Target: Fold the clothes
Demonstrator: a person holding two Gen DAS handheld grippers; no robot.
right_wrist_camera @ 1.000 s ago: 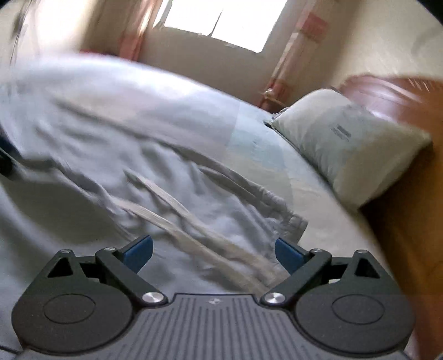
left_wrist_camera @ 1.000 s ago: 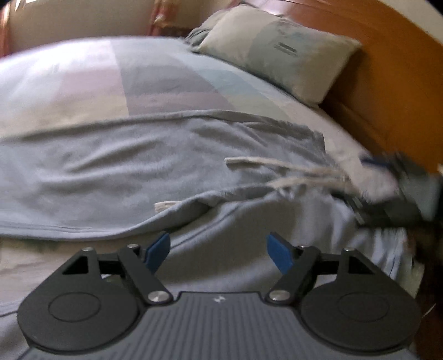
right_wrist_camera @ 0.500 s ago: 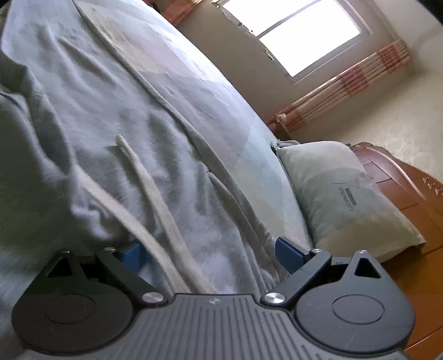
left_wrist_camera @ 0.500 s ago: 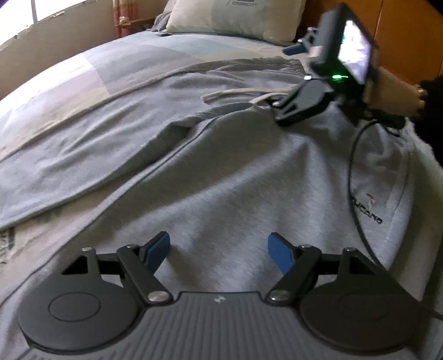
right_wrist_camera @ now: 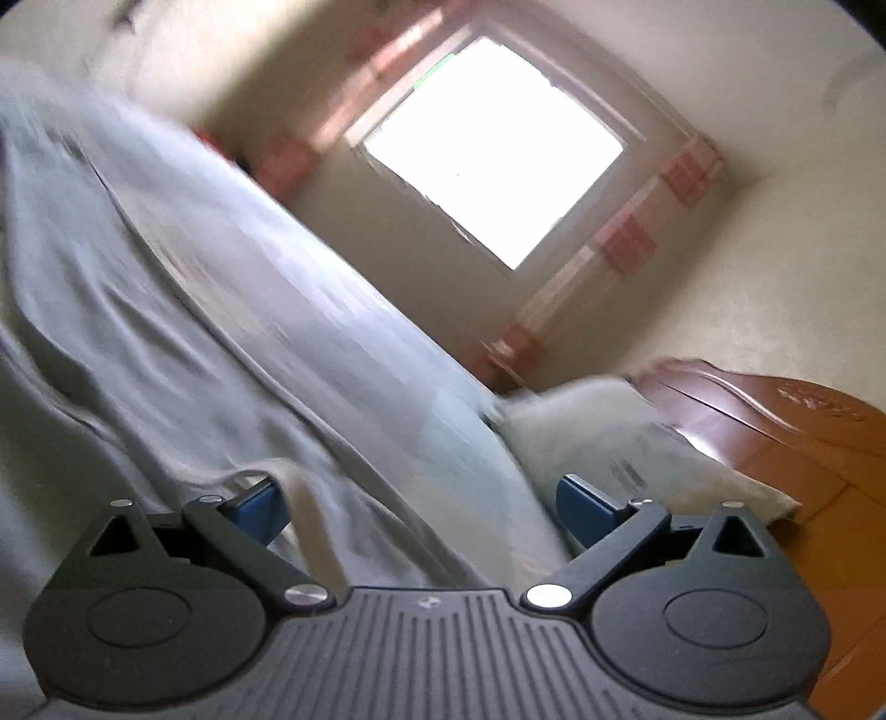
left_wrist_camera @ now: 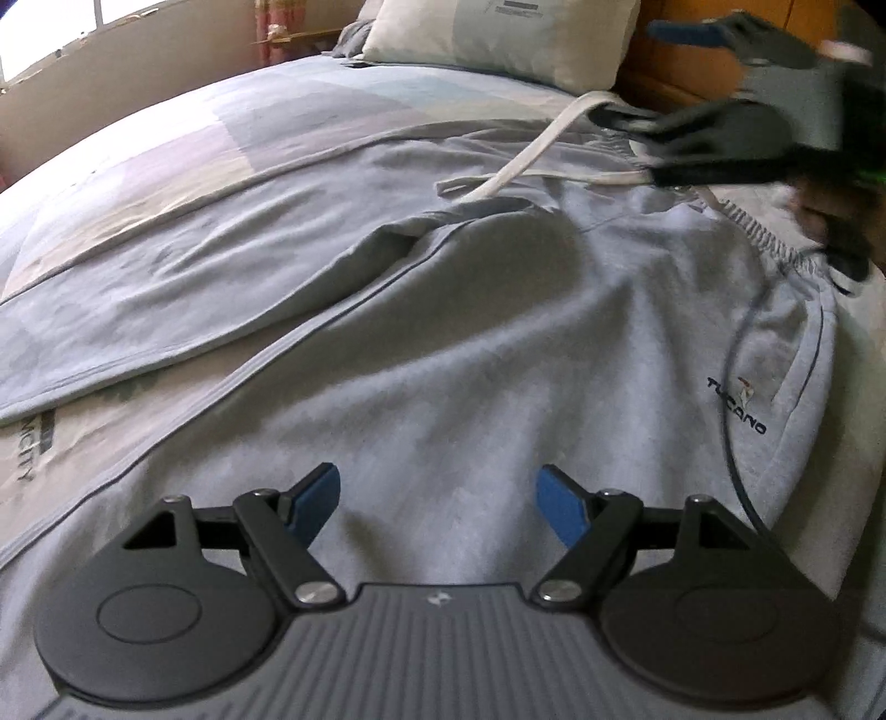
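Left wrist: grey sweatpants (left_wrist_camera: 498, 332) across patchwork bedspread (left_wrist_camera: 183, 144); pillow (left_wrist_camera: 515, 39) beyond.

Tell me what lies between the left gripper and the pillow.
In the left wrist view, grey pants with a white drawstring, then bedsheet, before the pillow.

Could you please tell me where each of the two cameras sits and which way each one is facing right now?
Left wrist: on the left gripper, low over the grey sweatpants, facing up the bed to the pillow; shows its own open jaws and the right gripper, blurred.
Right wrist: on the right gripper, tilted, facing the window; shows its own open jaws.
Shared: sweatpants, pillow, wooden headboard.
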